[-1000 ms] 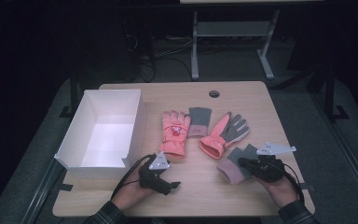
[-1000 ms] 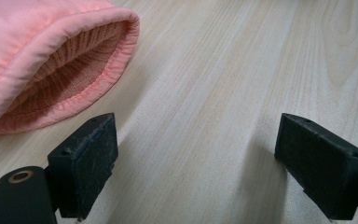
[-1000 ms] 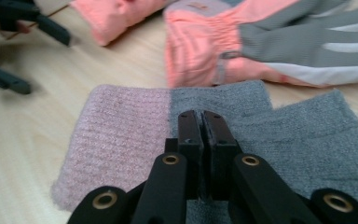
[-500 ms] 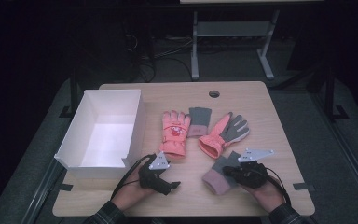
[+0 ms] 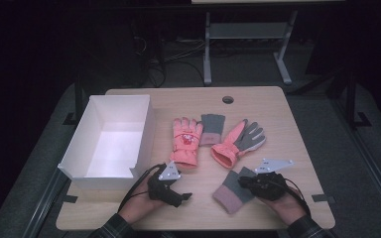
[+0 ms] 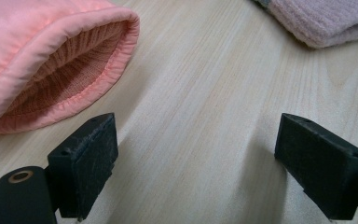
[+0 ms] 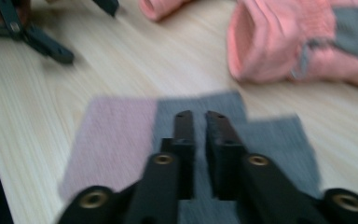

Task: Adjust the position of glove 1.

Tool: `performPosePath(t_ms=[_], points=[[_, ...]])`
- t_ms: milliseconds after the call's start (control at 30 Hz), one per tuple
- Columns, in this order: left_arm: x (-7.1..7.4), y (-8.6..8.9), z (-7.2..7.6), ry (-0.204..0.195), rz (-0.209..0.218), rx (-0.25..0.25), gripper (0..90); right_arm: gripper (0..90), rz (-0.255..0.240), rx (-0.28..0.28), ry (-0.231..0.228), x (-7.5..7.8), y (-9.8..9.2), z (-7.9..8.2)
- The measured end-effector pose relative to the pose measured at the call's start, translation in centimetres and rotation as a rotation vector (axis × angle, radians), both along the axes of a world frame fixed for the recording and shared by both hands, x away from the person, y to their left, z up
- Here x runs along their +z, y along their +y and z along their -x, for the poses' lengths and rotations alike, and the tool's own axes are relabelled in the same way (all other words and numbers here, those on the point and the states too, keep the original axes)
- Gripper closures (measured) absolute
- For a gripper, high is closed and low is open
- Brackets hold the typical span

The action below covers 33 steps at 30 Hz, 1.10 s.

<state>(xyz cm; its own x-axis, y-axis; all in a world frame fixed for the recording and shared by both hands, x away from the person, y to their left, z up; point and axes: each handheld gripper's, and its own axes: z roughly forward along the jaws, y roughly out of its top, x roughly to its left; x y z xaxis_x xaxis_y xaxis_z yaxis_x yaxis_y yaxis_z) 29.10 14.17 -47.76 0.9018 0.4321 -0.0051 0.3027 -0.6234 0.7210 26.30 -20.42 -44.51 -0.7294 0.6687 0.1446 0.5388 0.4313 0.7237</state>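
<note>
The wooden surface (image 5: 297, 124) carries everything here. The white box (image 5: 110, 136) stands open and hollow at its left side. Two pink gloves lie in the middle: one flat glove (image 5: 186, 141) with its cuff toward the person, and a second glove (image 5: 238, 143) with a grey palm, angled beside it. A small grey-and-pink knit piece (image 5: 212, 129) sits between their fingertips.

The thing in hand is the other knit piece, the grey-and-pink sleeve (image 5: 234, 189), lying near the front edge. Its long axis runs slantwise, pink end toward the person and the left, grey end under the right hand-held gripper (image 5: 245, 182). From that gripper the pink end lies down and to the left, and the right hand is plainly the nearer one. In the right gripper view the two jaws stand almost together over the grey part of the sleeve (image 7: 270, 140); I judge they pinch its fabric, though blur hides the pads' bite.

The left hand-held gripper (image 5: 181, 197) rests near the glove's cuff, its jaws wide apart over bare wood (image 6: 196, 154), holding nothing.
</note>
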Motion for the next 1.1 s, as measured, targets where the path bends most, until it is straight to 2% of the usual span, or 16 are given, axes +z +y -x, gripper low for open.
performPosePath(t_ms=[100, 167, 300, 533, 667, 867, 967, 1033, 1100], points=[[0.0, 0.0, 0.0, -0.001, 0.0, 0.001, 12.5, 90.0, 0.039, -0.003, 0.031, -0.8, -0.9, 0.2], [0.0, 0.0, 0.0, -0.001, 0.0, 0.002, 12.5, 90.0, 0.044, 0.007, 0.041, -0.9, -0.8, 0.3], [0.0, 0.0, 0.0, -0.006, -0.003, -0.002, 12.5, 90.0, 0.069, 0.058, 0.068, -1.4, 0.4, 0.6], [0.0, 0.0, 0.0, 0.001, 0.0, 0.003, 12.5, 90.0, 0.056, 0.104, 0.092, -1.5, 2.4, 0.7], [0.0, 0.0, 0.0, -0.004, -0.002, 0.001, 12.4, 90.0, 0.05, 0.13, 0.087, -1.7, 3.7, 0.5], [0.0, 0.0, 0.0, 0.001, 0.001, 0.003, 12.5, 90.0, 0.059, 0.123, 0.061, -1.7, 5.4, 0.2], [0.0, 0.0, 0.0, 0.001, 0.001, 0.002, 12.5, 90.0, 0.051, 0.124, 0.041, -1.5, 5.2, 0.2], [0.0, -0.1, 0.0, 0.0, 0.003, 0.007, 12.5, 89.1, 0.03, 0.098, 0.023, -1.1, 4.5, 0.2], [0.0, -0.1, 0.0, -0.002, 0.002, 0.01, 12.4, 84.2, 0.022, 0.073, 0.005, -0.8, 3.5, -0.1]])
